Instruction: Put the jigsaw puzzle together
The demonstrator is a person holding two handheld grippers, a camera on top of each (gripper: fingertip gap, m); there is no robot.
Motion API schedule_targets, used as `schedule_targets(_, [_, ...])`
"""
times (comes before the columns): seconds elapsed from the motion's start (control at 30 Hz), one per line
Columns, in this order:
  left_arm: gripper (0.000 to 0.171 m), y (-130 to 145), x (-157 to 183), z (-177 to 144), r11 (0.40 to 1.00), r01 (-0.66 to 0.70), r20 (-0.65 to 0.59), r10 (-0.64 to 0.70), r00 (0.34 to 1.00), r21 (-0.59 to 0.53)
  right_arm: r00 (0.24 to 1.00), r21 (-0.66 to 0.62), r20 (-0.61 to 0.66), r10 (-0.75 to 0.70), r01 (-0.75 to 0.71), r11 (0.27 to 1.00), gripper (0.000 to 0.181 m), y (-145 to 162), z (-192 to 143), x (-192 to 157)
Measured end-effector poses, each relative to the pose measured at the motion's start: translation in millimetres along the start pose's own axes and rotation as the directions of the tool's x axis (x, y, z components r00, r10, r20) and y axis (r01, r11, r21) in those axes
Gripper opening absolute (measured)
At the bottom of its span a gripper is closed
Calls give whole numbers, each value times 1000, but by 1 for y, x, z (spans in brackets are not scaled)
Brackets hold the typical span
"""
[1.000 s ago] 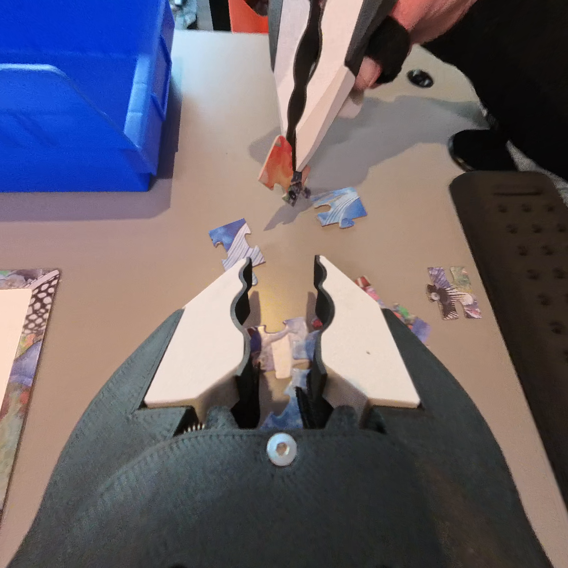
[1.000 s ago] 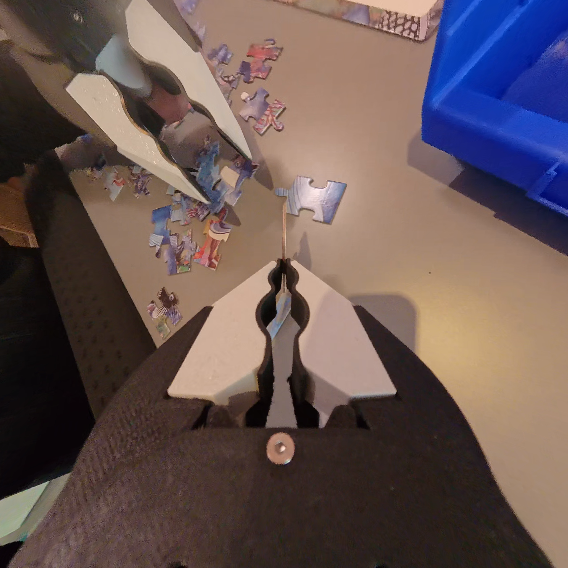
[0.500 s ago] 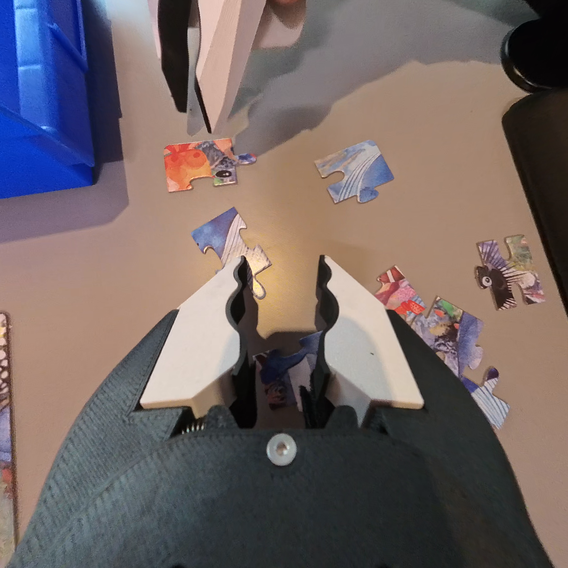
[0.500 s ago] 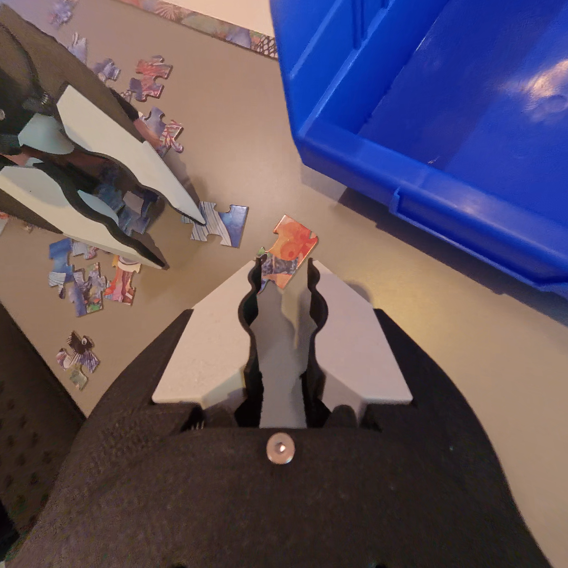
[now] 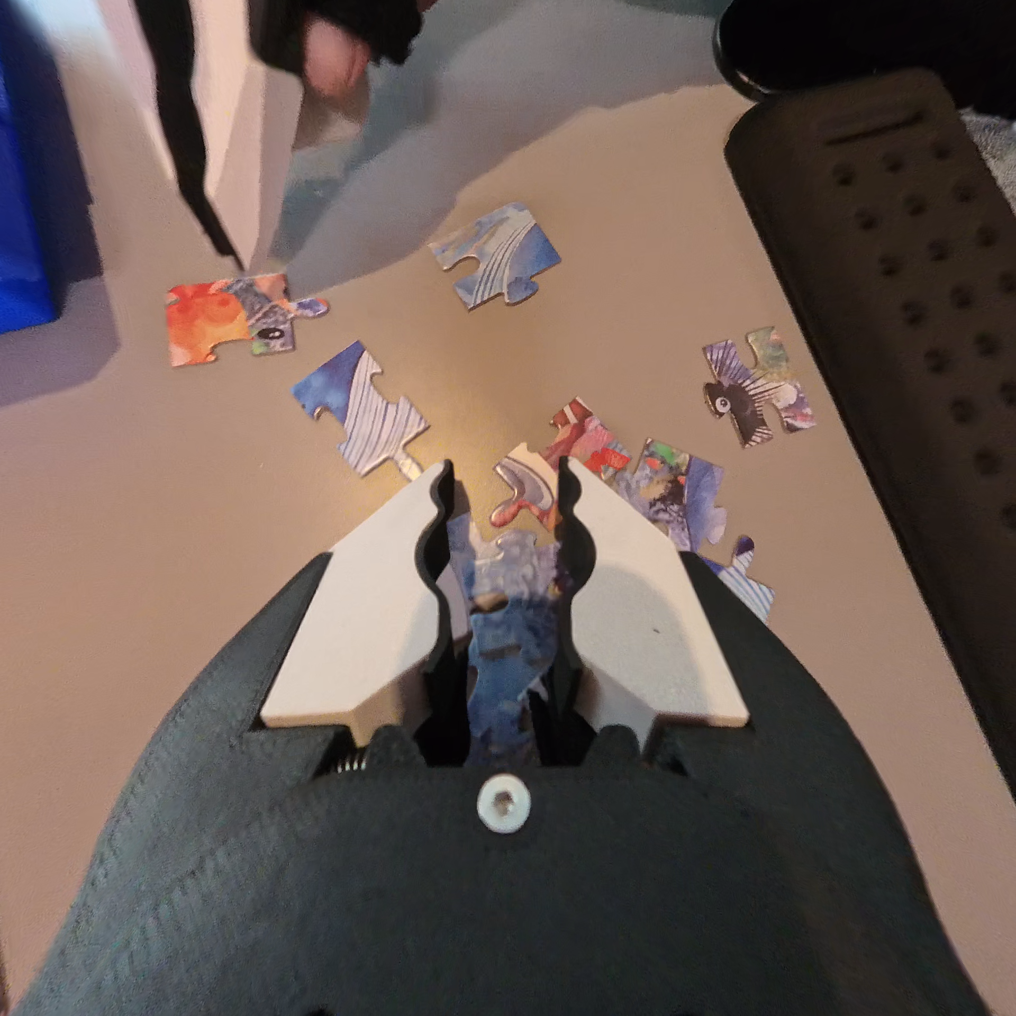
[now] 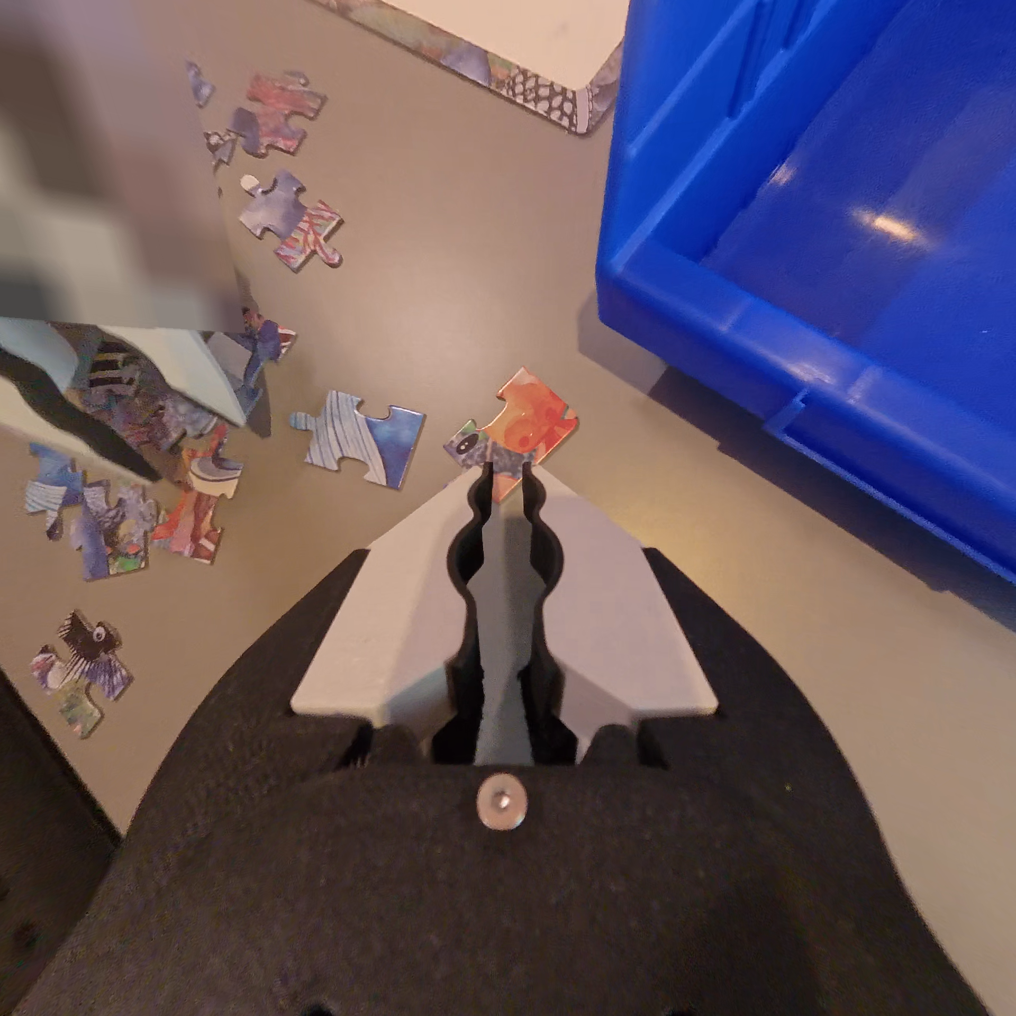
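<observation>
Left wrist view: left claw spread, nothing pinched, hovering low over a cluster of loose puzzle pieces on the tan worktop. Blue mottled piece lies flat under the gap between its fingers, not gripped. Just ahead of the tips: a blue-and-white striped piece to the left, a red-and-silver piece to the right, and a purple-green piece beside that. Farther out a pale blue piece, and a fish-eye piece near the black perforated pad at right. Orange piece lies flat at upper left, with the right claw, blurred, coming down from above with its tips at the piece's top edge; a gloved hand holds it. Right wrist view: right claw has its jaws slightly parted, a narrow gap between the fingers, tips resting at the near edge of the orange piece; piece looks flat on the worktop, cannot tell whether the tips press on it. Blue plastic bin sits just right of that piece, apart from it. Puzzle frame tray with a patterned border at top, its corner beside the bin. Striped blue piece left of the orange one, and more loose pieces scattered left. Left claw enters from the left over that cluster, partly blurred.
</observation>
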State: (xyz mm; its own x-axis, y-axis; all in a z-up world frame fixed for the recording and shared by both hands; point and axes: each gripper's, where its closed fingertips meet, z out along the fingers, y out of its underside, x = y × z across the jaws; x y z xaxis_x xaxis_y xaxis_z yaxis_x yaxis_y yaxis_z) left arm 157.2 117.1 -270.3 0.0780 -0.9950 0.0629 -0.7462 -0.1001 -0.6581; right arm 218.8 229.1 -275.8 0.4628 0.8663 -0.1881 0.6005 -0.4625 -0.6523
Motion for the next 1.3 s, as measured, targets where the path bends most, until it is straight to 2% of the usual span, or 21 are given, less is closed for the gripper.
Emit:
schedule_targets(0.13, [37, 12, -6, -33, 999, 25, 52, -24, 998, -21, 1000, 36, -15, -21, 22, 999, 8, -1, -15, -8])
schedule_targets(0.33, [46, 48, 5, -101, 993, 76, 169, -59, 984, -90, 994, 93, 40, -100, 96, 991, 12, -4, -30, -52])
schedule_targets(0.43, [50, 75, 24, -132, 984, 113, 222, -81, 972, -139, 985, 84, 68, -158, 152, 985, 13, -3, -29, -79])
schedule_targets(0.57, [63, 116, 56, -168, 962, 171, 323, -96, 942, -212, 962, 75, 112, -249, 242, 967, 15, -8, -27, -123])
schedule_targets(0.7, [63, 149, 99, -194, 946, 233, 358, -142, 923, -225, 916, 56, 175, -360, 356, 933, 19, -17, -20, -175])
schedule_targets(0.87, [66, 203, 153, -205, 898, 338, 360, -227, 905, -282, 854, 27, 246, -458, 466, 884, 21, -24, -2, -227])
schedule_targets(1.0, [64, 236, 179, -205, 863, 404, 355, -292, 888, -303, 826, -8, 274, -493, 514, 858, 23, -23, 18, -250])
schedule_targets(1.3, [53, 272, 183, -199, 826, 479, 382, -357, 853, -297, 805, -35, 313, -504, 540, 841, 22, -20, 42, -271])
